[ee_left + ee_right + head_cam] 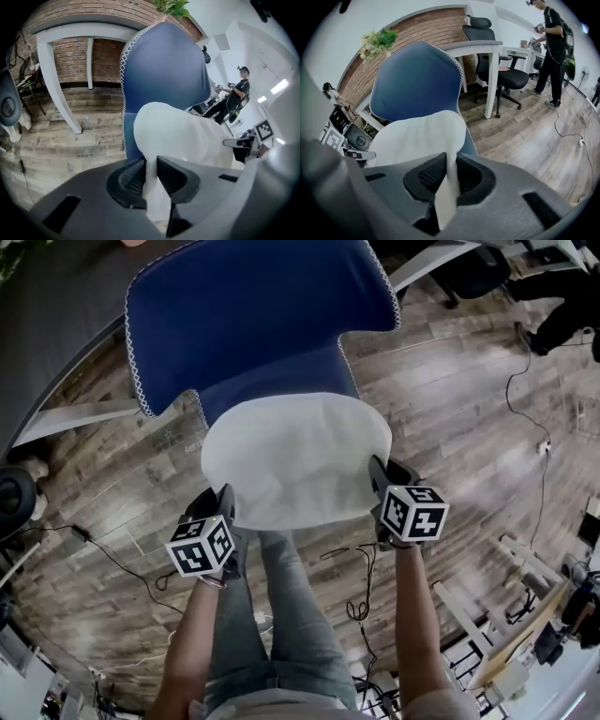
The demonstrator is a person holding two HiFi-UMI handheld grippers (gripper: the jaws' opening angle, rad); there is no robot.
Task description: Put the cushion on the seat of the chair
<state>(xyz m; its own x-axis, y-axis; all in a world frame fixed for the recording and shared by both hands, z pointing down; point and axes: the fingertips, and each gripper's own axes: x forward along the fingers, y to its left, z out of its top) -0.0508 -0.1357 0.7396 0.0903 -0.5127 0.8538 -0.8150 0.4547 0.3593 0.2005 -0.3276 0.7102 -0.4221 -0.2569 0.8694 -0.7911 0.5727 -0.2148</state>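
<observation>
left claw (pixel 228 495) clamped on cushion (pixel 295 460) edge | right claw (pixel 379 470) clamped on opposite edge | cushion over chair (pixel 253 315) seat

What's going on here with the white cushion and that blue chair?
A person holds a white cushion with two hand-held grippers: the left gripper pinches one edge, the right gripper the opposite edge. The cushion is over the seat of the blue chair, and both grippers are clamped on it.

In head view the cushion (pixel 295 460) hides the seat & base of the chair (pixel 253 315), w/ chair back's top cut off at upper edge.
</observation>
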